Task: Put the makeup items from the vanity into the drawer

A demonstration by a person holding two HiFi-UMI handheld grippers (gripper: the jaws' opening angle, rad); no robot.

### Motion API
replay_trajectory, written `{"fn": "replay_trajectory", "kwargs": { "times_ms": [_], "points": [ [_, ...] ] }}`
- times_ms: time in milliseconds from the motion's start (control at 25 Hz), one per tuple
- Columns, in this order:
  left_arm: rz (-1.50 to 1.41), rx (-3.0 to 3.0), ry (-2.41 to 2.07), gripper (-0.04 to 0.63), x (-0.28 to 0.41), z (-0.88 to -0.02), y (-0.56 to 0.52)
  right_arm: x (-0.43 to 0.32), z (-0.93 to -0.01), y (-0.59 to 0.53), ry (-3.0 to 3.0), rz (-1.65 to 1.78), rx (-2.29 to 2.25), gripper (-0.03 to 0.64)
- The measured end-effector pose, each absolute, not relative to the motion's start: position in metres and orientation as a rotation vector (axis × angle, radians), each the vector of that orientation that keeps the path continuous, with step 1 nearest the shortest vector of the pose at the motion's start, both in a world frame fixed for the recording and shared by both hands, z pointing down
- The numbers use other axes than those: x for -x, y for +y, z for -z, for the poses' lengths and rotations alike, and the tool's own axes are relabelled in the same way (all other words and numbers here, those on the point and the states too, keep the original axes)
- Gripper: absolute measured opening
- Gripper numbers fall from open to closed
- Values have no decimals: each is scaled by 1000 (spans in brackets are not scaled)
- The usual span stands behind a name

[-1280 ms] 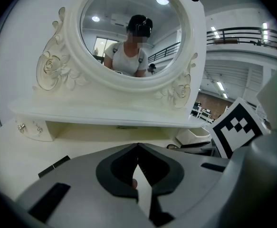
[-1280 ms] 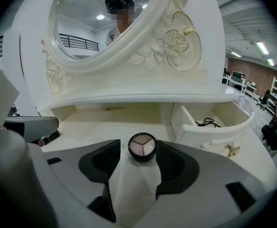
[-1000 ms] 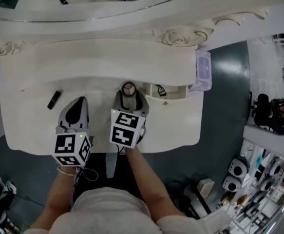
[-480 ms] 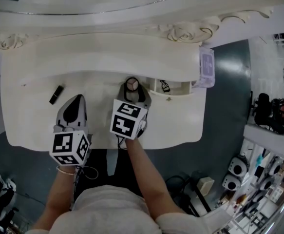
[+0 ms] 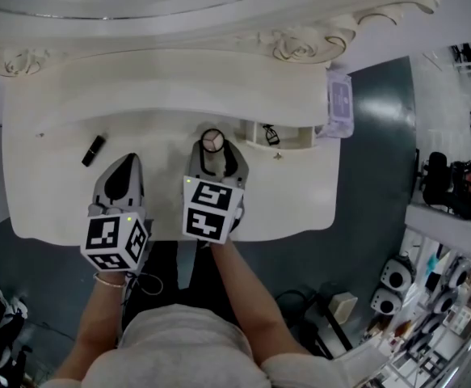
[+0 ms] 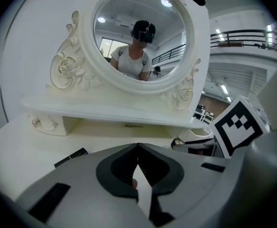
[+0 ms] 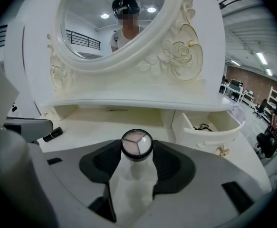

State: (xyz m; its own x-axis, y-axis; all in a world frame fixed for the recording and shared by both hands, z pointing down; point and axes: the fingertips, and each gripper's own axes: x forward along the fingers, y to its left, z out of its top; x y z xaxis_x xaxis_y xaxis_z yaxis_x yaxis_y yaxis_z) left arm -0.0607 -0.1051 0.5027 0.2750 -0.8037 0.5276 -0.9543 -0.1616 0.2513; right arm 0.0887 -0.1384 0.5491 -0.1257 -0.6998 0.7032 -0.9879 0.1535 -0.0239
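Makeup items lay across the vanity tabletop [image 5: 49, 192]. The mirror [image 6: 138, 32] was cut off at the top edge of the head view; both gripper views showed its round glass. One drawer [image 5: 288, 138] stood open under the shelf, right of centre. One dark wiry item [image 7: 205, 127] lay inside it, too small to identify. One pale flat pack [image 5: 339, 107] sat at the shelf's right end.

Two tongs were counted. The left tongs [image 5: 127, 165] were clenched, tips together with nothing between them, over the tabletop. The right tongs [image 7: 137, 151] were grasping one round compact [image 7: 137, 144] at the tips, just left of the drawer. Its three-part face was clear only in the right gripper view. One black tube [image 5: 94, 150] lay on the tabletop, left of the left tongs, apart from them.
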Motion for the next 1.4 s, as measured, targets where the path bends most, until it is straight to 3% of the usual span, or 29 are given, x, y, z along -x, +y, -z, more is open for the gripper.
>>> {"fn": "replay_trajectory", "kwargs": {
  "times_ms": [360,1400],
  "points": [
    [-313,-2055,-1557,2,35,-486,-100,-83,-485,-124,-2013,-458,-1534,216],
    [-352,-2255,-1389,2,-96,-459,-125,-202,-470,-130,-1931,-599,-1632,216]
  ]
}}
